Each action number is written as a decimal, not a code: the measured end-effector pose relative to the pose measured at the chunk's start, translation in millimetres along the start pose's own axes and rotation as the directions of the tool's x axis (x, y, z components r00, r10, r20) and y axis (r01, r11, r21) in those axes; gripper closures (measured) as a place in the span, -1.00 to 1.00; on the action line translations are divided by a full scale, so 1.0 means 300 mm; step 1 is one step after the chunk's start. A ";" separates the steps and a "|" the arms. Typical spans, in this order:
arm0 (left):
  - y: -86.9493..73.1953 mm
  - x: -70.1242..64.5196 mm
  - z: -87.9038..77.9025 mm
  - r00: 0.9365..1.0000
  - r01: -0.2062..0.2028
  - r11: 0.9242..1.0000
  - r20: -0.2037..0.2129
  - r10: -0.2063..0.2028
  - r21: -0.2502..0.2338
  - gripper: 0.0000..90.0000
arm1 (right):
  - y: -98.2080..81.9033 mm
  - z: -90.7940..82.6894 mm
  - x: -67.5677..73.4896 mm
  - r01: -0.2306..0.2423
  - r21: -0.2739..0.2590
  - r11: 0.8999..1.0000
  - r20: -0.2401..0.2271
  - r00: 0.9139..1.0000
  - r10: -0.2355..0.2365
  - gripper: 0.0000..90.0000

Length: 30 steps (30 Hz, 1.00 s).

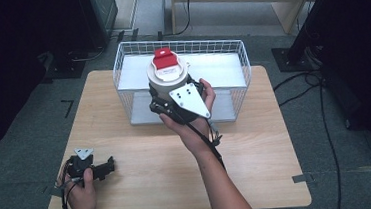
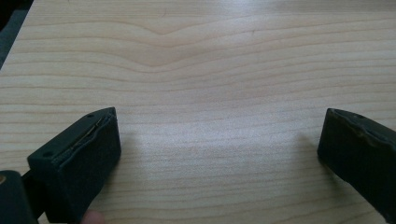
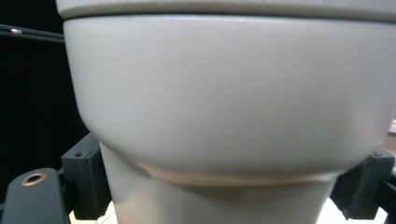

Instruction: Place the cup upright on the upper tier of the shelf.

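A white round container (image 1: 167,77) with a red flip lid (image 1: 164,59) hangs in the air in front of the white wire basket (image 1: 129,53). My right gripper (image 1: 165,100) is shut on it low down. In the right gripper view the container's pale body (image 3: 224,107) fills the frame, and the two black jaws press against its narrower base on either side. My left gripper (image 1: 109,165) rests on the wooden table (image 1: 142,158) near its front left corner. In the left gripper view its jaws stand wide apart over bare wood, with nothing between them (image 2: 219,149).
The wire basket stands at the back middle of the table with a white shelf (image 1: 220,66) inside. Cables (image 1: 297,83) run over the grey floor to the right. Dark equipment stands at the back left and right.
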State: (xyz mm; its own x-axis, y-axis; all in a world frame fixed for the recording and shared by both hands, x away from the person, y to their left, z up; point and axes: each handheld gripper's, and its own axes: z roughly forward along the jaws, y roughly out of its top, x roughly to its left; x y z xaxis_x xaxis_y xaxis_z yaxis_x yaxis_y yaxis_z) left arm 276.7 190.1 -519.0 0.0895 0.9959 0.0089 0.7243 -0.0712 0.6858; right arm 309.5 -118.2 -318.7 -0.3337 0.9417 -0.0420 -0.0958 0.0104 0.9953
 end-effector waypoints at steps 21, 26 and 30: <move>0.001 0.001 0.000 1.000 -0.001 1.000 0.000 0.001 0.000 -1.00 | -0.015 0.175 -0.168 -0.019 0.036 0.999 0.124 0.992 0.015 -0.73; 0.000 0.000 0.000 1.000 -0.001 1.000 0.000 0.001 0.000 -1.00 | -0.023 0.222 -0.206 -0.032 0.051 0.998 0.151 0.988 0.024 -0.73; 0.000 0.000 0.000 1.000 0.000 1.000 0.000 0.000 0.000 -1.00 | -0.025 0.265 -0.228 -0.036 0.062 0.997 0.166 0.986 0.025 -0.73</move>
State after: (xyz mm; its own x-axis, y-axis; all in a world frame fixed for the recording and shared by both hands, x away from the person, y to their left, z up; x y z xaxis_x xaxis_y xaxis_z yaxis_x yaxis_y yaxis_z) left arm 276.9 190.2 -519.0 0.0898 0.9959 0.0091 0.7241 -0.0716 0.6860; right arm 407.4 -155.8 -316.3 -0.1754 0.9845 -0.0021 -0.0253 -0.0024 0.9997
